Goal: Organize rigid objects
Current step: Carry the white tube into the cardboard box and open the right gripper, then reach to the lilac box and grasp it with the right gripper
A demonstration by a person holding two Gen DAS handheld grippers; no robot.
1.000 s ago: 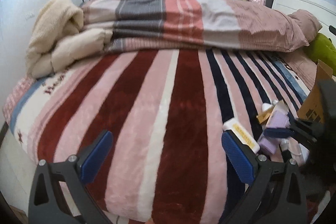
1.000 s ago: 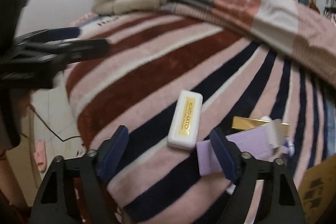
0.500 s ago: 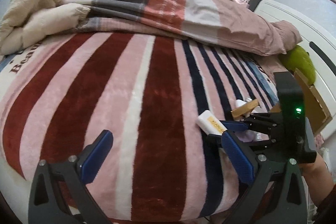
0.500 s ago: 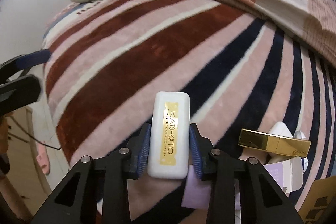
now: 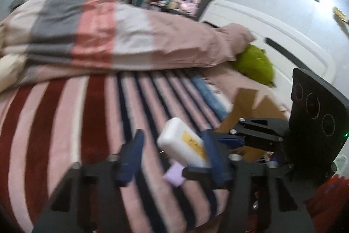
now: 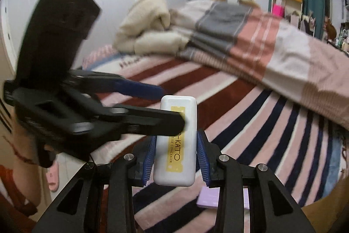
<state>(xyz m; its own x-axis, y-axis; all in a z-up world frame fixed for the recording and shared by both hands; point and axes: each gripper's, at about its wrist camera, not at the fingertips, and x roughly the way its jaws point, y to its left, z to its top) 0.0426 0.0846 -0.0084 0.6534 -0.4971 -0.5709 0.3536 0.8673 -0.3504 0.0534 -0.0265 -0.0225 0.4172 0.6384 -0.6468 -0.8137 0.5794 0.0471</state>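
Observation:
My right gripper (image 6: pixel 176 158) is shut on a white concealer box (image 6: pixel 176 143) with a yellow label and holds it above the striped blanket (image 6: pixel 240 106). The box also shows in the left wrist view (image 5: pixel 185 145), between the fingers of my left gripper (image 5: pixel 174 152), which is open around it; its right finger is close to or touching the box. In the right wrist view the left gripper (image 6: pixel 172 106) reaches in from the left across the box's upper part. A lilac box (image 6: pixel 209 198) lies on the blanket below.
A cardboard box (image 5: pixel 250 106) stands at the bed's right side near a green cushion (image 5: pixel 255 64). A folded striped duvet (image 5: pixel 109 36) and cream blanket (image 6: pixel 148 23) lie at the back. A white headboard (image 5: pixel 272 36) is at the right.
My right gripper has lifted the white box off the blanket. My left gripper has swung right, and its fingers, narrower now, stand on either side of the box.

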